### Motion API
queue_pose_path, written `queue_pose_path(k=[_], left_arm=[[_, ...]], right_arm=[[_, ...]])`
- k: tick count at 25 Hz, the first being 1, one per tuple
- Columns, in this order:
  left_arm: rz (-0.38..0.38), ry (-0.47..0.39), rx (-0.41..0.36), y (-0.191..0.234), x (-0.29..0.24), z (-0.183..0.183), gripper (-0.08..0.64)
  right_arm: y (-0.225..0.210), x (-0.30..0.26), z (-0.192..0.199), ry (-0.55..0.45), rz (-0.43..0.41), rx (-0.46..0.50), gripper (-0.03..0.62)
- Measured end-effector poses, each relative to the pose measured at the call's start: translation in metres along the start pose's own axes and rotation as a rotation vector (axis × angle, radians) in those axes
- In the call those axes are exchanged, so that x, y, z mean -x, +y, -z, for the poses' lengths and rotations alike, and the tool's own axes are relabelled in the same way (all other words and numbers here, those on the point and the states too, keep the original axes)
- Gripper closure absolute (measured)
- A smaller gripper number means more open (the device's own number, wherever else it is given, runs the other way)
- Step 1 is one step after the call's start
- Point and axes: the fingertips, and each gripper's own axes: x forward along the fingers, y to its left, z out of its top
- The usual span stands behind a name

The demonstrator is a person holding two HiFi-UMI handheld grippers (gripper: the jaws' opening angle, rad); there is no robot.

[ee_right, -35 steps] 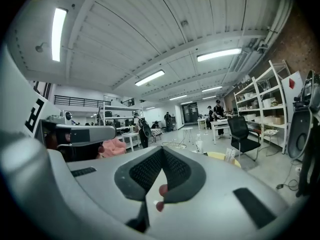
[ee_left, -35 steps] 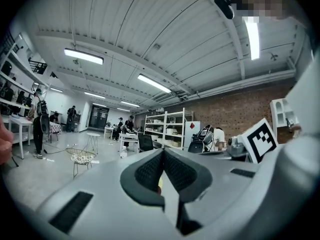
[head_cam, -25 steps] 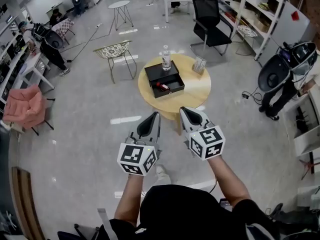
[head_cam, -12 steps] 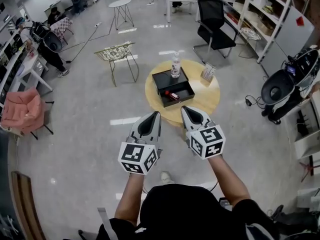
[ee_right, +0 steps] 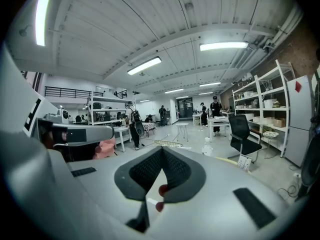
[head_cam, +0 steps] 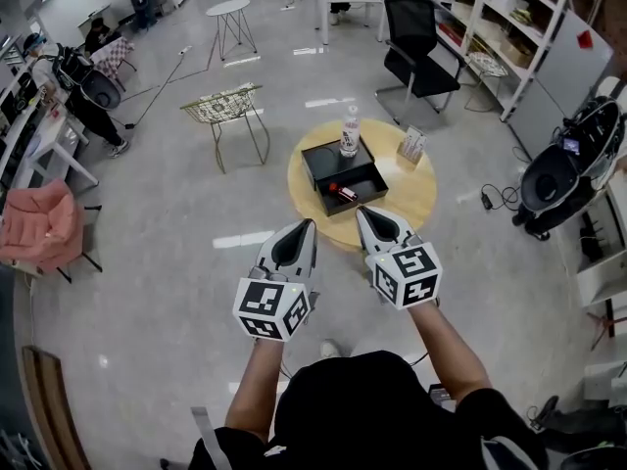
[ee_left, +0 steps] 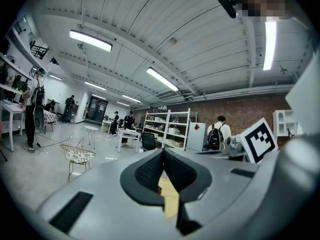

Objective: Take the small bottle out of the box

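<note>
Bottle point(head_cam: 343, 193) in box point(head_cam: 368, 180), hand-held grippers (left point(head_cam: 307, 226), right point(head_cam: 361, 212)) closed

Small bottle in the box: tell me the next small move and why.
Probably bring the right hand-held gripper forward over the box. It is shut and short of the table, and the small bottle lies untouched inside the box.

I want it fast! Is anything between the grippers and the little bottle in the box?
Nothing visible. The small bottle lies in the open box on the round table, ahead of the left gripper and right gripper. The water bottle stands behind it.
</note>
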Motion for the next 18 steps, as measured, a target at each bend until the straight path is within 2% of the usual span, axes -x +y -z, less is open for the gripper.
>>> queue_pose_path(k=[9,18], left_arm=[[-0.022,0.015,-0.008,0.012,-0.006,0.004,0.549],[-0.062,0.038,-0.005,0.024,-0.047,0.009,0.549]], right_arm=[[-0.008,-0.016,0.002,0.007,-0.005,-0.010,0.592],[-0.041,-0.045,0.006,0.023,-0.039,-0.029,0.592]])
